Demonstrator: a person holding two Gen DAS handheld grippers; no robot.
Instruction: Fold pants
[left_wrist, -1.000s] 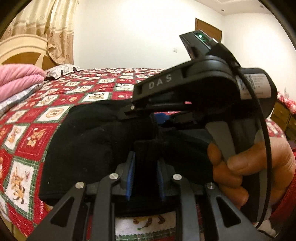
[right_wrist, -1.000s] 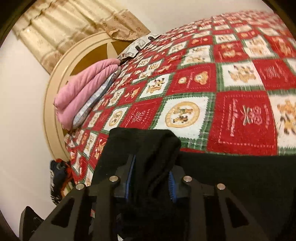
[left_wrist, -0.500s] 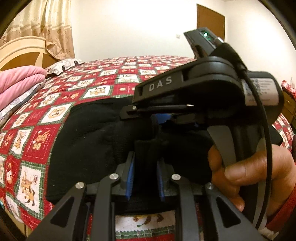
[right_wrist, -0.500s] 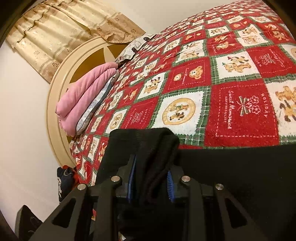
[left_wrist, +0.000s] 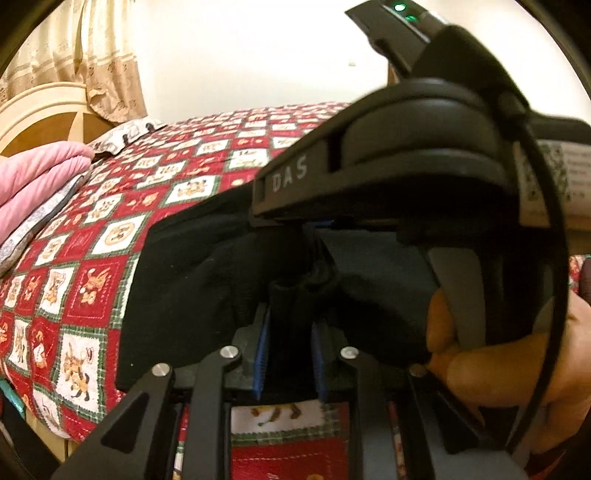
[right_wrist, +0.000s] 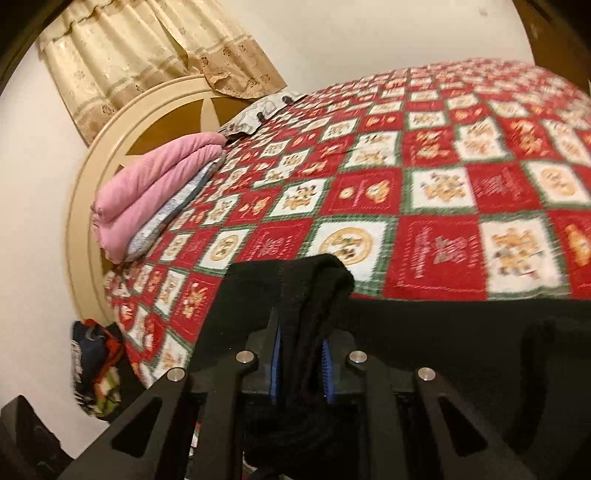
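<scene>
— What's around, anything blocking?
— The right gripper (left_wrist: 424, 177) fills the left's view. One pink blanket (right_wrist: 155, 184), one curtain (right_wrist: 147, 62).
— And the tongs?
— Both clamp the black pants (left_wrist: 192, 280) on the quilt (right_wrist: 443, 177); left gripper (left_wrist: 290, 354) too.

1. Black left gripper (left_wrist: 290, 354): blue ribbed pads, silver screw heads on angular linkage arms.
2. Black right gripper (right_wrist: 300, 363), same build; white "DAS" lettering, green light, QR label, black cable.
3. Bare-skinned right hand (left_wrist: 517, 373), red sleeve edge.
</scene>
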